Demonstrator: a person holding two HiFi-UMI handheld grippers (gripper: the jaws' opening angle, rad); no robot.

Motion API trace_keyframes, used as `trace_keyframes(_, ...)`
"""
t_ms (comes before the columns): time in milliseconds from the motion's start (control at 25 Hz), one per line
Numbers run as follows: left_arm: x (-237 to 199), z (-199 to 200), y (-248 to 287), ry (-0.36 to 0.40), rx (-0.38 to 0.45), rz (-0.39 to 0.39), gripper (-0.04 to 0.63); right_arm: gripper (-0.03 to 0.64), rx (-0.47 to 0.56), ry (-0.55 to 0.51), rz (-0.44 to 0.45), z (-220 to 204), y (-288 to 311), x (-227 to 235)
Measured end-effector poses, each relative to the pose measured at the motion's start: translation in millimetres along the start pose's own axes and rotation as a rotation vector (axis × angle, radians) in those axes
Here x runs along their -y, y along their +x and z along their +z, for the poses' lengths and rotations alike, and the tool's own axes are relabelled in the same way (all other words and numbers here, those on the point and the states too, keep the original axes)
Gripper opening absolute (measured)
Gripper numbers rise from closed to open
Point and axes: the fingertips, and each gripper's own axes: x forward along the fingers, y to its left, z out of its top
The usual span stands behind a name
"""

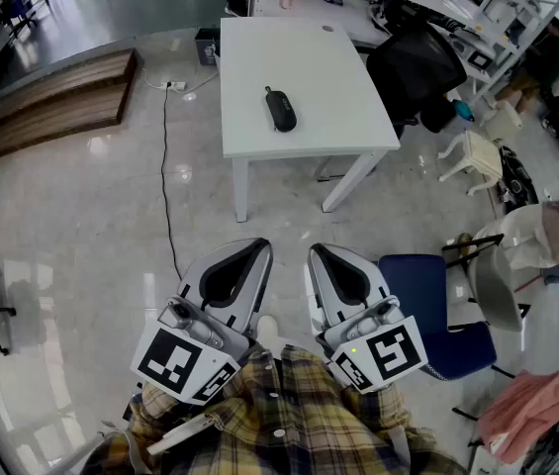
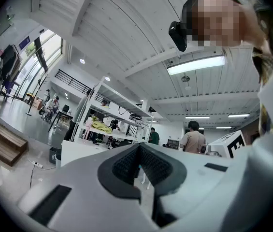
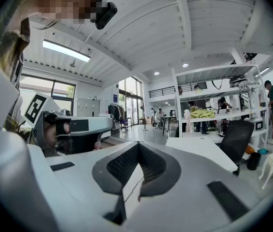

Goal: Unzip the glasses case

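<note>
The black glasses case point(image 1: 280, 109) lies zipped on a white table point(image 1: 338, 117) some way ahead of me across the floor. Both grippers are held close to my body, well short of the table. My left gripper point(image 1: 257, 247) is shut, its dark pads meeting with nothing between them point(image 2: 138, 148). My right gripper point(image 1: 317, 251) beside it is likewise shut and empty point(image 3: 137, 147). The table's white top point(image 2: 78, 151) shows in the left gripper view and also in the right gripper view point(image 3: 199, 149); the case is not visible in either.
A black office chair point(image 1: 413, 67) stands at the table's right side and a white stool point(image 1: 477, 156) beyond it. A blue chair point(image 1: 427, 295) is just right of my right gripper. A cable point(image 1: 167, 166) runs over the floor left of the table, near a wooden platform point(image 1: 61, 102).
</note>
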Motion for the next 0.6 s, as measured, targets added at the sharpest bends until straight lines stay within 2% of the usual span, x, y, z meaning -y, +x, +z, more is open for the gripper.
trace_keyframes(320, 9.8, -0.2, 16.8, 0.025, 0.010, 0.008, 0.008, -0.002, 0.020, -0.008, 0.023, 2.7, -6.1, 15.1)
trace_keyframes(600, 16.7, -7.9, 26.8, 0.042, 0.026, 0.046, 0.008, -0.002, 0.036, 0.007, 0.017, -6.2, -24.7, 37.9)
